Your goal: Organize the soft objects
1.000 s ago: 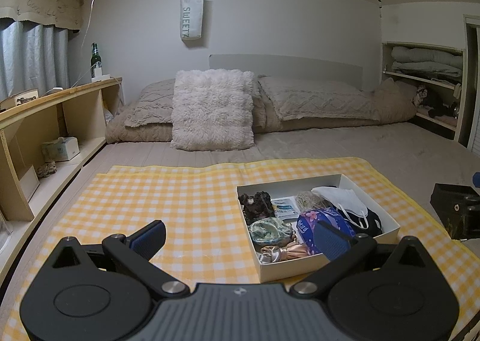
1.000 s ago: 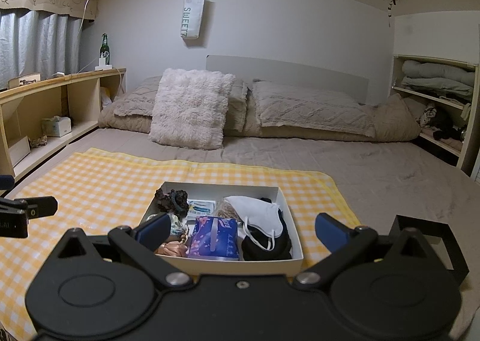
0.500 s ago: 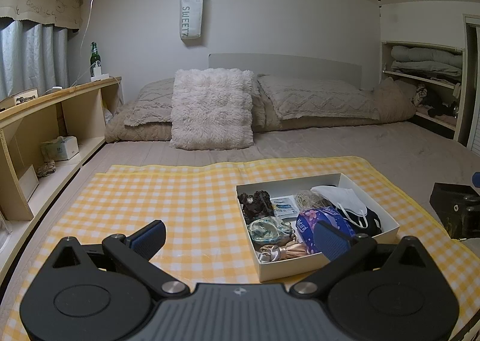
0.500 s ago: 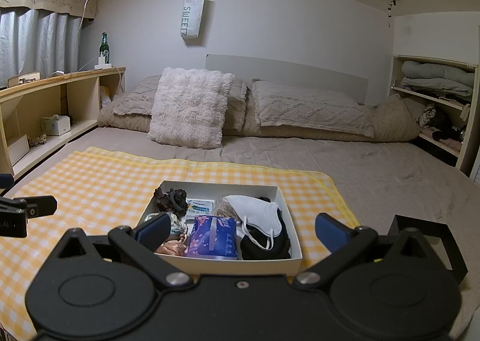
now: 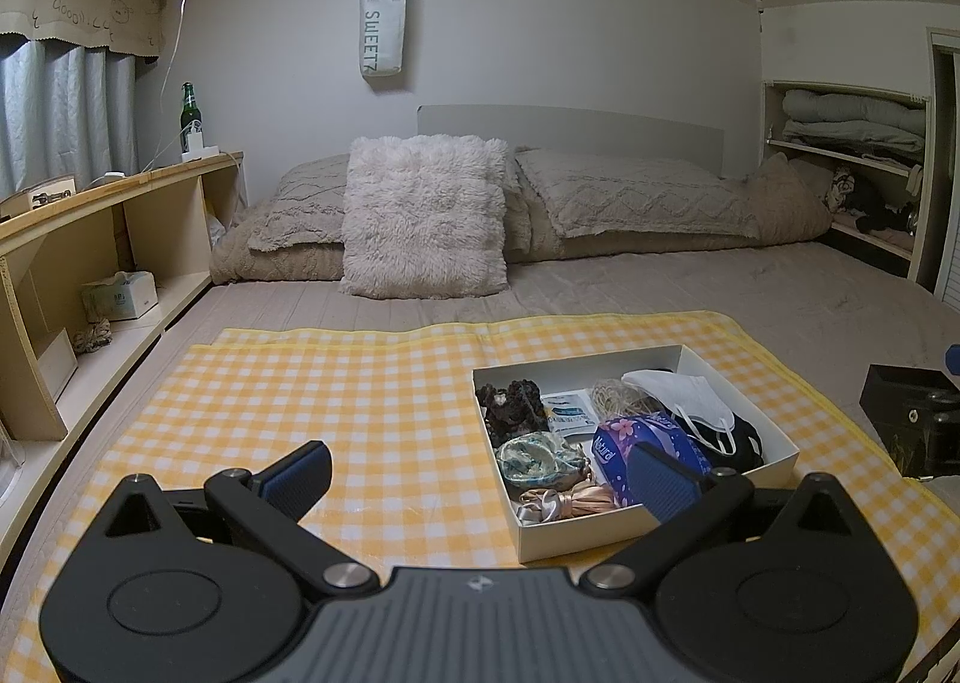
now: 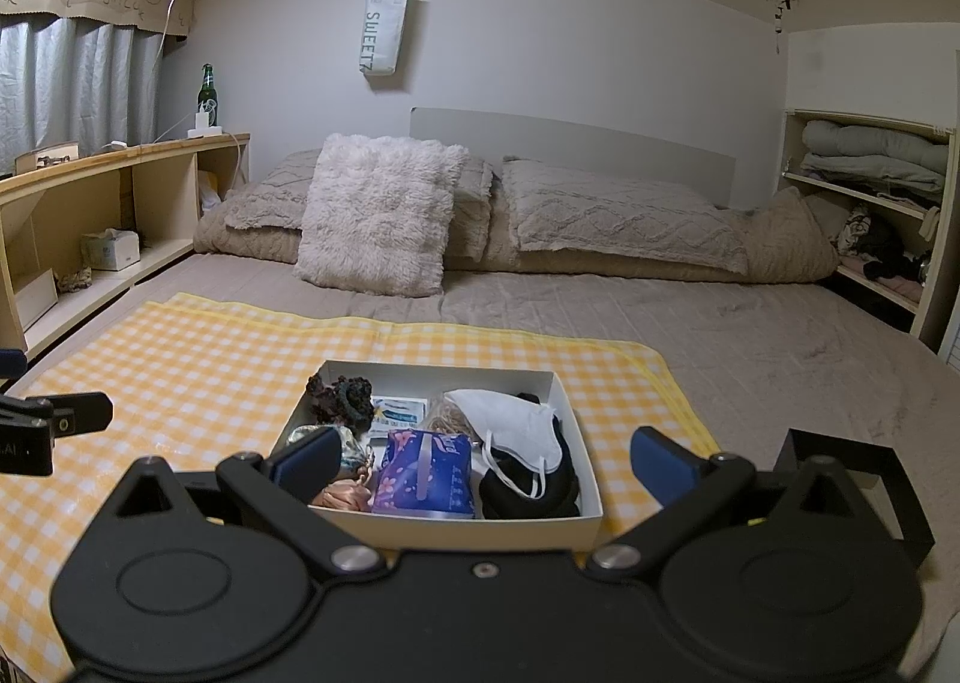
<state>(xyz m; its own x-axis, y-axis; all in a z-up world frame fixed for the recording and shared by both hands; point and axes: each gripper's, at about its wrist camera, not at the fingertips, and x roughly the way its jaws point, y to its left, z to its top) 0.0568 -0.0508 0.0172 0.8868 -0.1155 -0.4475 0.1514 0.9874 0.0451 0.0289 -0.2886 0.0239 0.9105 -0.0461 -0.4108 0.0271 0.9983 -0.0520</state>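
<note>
A white box (image 5: 651, 527) (image 6: 456, 530) sits on a yellow checked cloth (image 5: 372, 407) (image 6: 180, 359) on the bed. It holds a white face mask (image 6: 510, 422) (image 5: 681, 392), a purple tissue pack (image 6: 426, 473) (image 5: 624, 437), dark scrunchies (image 6: 342, 395) (image 5: 510, 404), a green scrunchie (image 5: 540, 458), a pink satin scrunchie (image 5: 564, 503) and black cloth (image 6: 528, 494). My left gripper (image 5: 480, 473) is open and empty, just short of the box's left front. My right gripper (image 6: 480, 461) is open and empty, centred before the box.
A black box (image 6: 852, 479) (image 5: 906, 413) sits right of the cloth. A fluffy cushion (image 5: 423, 218) and pillows (image 5: 636, 200) lie at the bed's head. A wooden shelf (image 5: 90, 239) runs along the left. A shelf with folded bedding (image 6: 870, 155) is on the right.
Both grippers have drifted only slightly; the box sits a touch lower in both views. Nothing was taken hold of or let go.
</note>
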